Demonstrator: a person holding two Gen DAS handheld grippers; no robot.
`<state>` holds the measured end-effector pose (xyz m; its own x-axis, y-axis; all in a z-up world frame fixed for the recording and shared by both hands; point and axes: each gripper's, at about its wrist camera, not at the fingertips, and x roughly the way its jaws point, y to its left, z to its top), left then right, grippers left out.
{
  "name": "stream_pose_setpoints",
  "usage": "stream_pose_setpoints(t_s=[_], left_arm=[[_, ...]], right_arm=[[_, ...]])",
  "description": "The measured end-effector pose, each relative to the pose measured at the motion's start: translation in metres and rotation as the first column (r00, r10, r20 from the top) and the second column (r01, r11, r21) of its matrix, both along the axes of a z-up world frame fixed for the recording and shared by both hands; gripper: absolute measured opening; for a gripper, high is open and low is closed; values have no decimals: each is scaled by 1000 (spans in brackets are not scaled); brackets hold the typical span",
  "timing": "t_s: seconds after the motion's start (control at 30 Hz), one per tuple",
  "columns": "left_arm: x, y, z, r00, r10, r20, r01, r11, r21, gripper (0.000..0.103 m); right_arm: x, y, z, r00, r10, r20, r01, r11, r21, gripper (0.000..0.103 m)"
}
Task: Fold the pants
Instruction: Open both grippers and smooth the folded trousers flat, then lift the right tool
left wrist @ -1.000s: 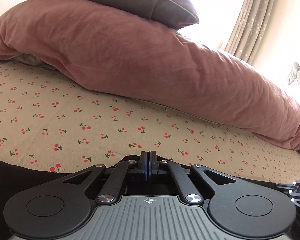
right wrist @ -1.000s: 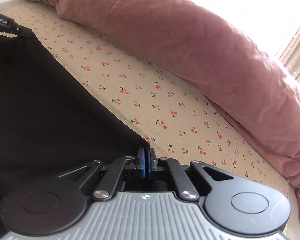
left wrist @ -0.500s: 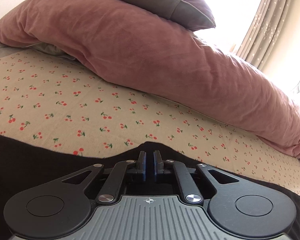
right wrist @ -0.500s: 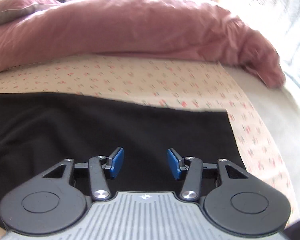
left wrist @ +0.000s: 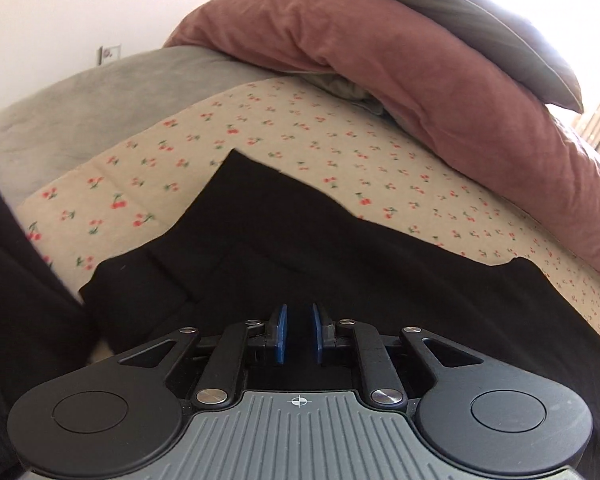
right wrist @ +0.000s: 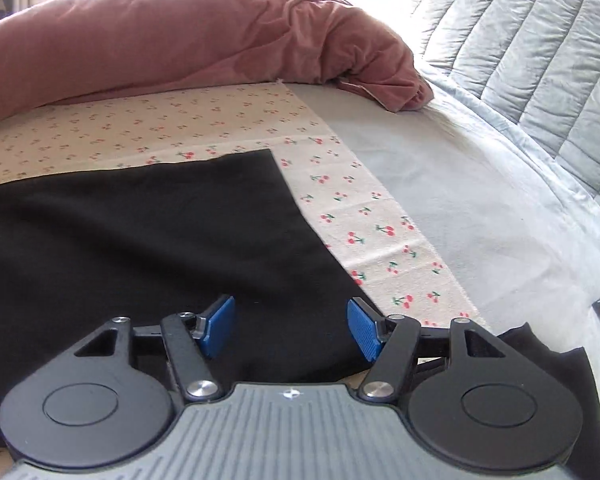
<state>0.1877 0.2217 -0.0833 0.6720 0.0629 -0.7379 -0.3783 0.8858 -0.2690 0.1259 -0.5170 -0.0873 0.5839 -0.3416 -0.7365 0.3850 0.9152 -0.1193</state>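
Black pants (left wrist: 340, 264) lie spread flat on the cherry-print sheet (left wrist: 148, 184). In the left wrist view my left gripper (left wrist: 298, 332) hovers over their near part, its blue pads (left wrist: 279, 334) a narrow gap apart and opening, with only the cloth below showing through the gap. In the right wrist view the same pants (right wrist: 140, 240) end in a square corner at the right. My right gripper (right wrist: 292, 328) stands wide above that end, jaws still opening, nothing gripped. Another black flap of cloth (right wrist: 540, 356) lies behind its right finger.
A pink duvet (left wrist: 440, 80) with a grey pillow (left wrist: 500, 40) on it runs along the far side of the bed. A grey sheet (right wrist: 480, 200) and a quilted pale-blue cover (right wrist: 520, 40) lie to the right. Dark clothing (left wrist: 8, 300) fills the left edge.
Both grippers were shut on the pants' edge and have let go. The pants now lie flat. The left view has swung toward the left end, the right view toward the right end.
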Motion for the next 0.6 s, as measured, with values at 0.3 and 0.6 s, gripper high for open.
stream_pose_setpoints(t_s=[0.3,0.6], left_arm=[[-20,34,-16,995,60,85,-52,994,-95,15],[-23,50,-12,995,90,32,-84,982,-169,15]], right_arm=[[-1,97,-7,975,204,-83,-197,977,85,64],[-18,42,-23,998,20,-55,-13,992,127,87]])
